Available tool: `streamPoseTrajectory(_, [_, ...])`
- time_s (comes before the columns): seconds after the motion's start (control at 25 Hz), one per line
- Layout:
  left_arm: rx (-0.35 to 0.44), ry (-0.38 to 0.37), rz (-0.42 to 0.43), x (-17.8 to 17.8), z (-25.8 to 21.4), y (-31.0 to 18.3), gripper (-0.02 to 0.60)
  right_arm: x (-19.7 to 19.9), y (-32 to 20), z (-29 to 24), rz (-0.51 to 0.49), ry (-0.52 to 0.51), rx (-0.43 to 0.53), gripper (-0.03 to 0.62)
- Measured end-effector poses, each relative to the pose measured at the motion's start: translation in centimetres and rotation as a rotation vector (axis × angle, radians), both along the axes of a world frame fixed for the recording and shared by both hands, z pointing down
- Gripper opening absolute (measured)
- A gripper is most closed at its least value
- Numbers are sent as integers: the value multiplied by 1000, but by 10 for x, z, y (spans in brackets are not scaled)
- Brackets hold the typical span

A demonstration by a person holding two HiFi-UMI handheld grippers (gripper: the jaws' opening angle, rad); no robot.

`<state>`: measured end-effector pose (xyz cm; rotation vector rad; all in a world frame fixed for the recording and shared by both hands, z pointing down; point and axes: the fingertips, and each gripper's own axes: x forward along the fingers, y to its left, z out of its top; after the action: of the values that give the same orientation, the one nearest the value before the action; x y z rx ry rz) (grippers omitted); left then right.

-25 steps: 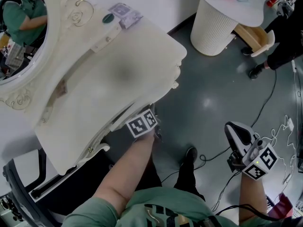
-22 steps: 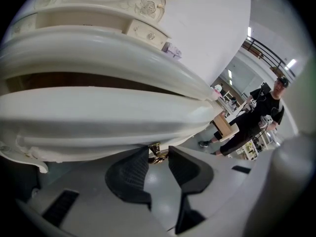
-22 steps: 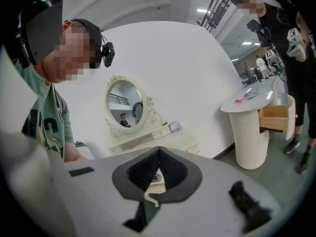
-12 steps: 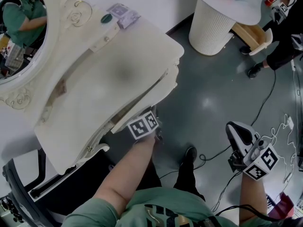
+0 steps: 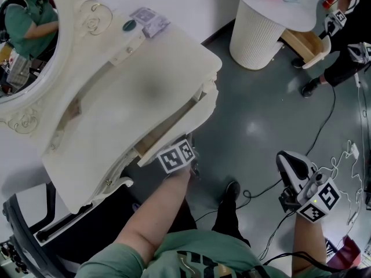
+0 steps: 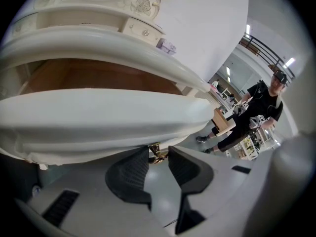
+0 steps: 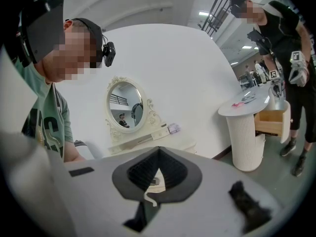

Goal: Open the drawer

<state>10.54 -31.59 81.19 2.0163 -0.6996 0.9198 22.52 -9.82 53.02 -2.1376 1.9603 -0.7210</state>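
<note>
Drawer (image 6: 98, 122), cream, stands partly out, brass pull (image 6: 158, 154) pinched by left tool (image 6: 158, 151); right tool (image 7: 158, 154) clenched.

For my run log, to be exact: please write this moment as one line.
left gripper: shut on small brass drawer handle | cream-white curved drawer: partly open | right gripper: shut, empty, held aside

i seem to be working in a staged studio set up like a bedroom. a white vanity (image 5: 145, 91) with an oval mirror (image 5: 23, 39) stands at upper left and a ribbed pedestal table (image 5: 261, 36) at upper right. cables (image 5: 335, 103) trail over the bare grey floor (image 5: 255, 126). another person (image 7: 281, 58) carries marker cubes at the right of the right gripper view.
</note>
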Motion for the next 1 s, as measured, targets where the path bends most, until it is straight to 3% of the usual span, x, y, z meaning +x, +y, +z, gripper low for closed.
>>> streamPoseTrajectory(1.0, [-39,-19,41,-4,0,42,129,10,21,-11,22,9,18,11])
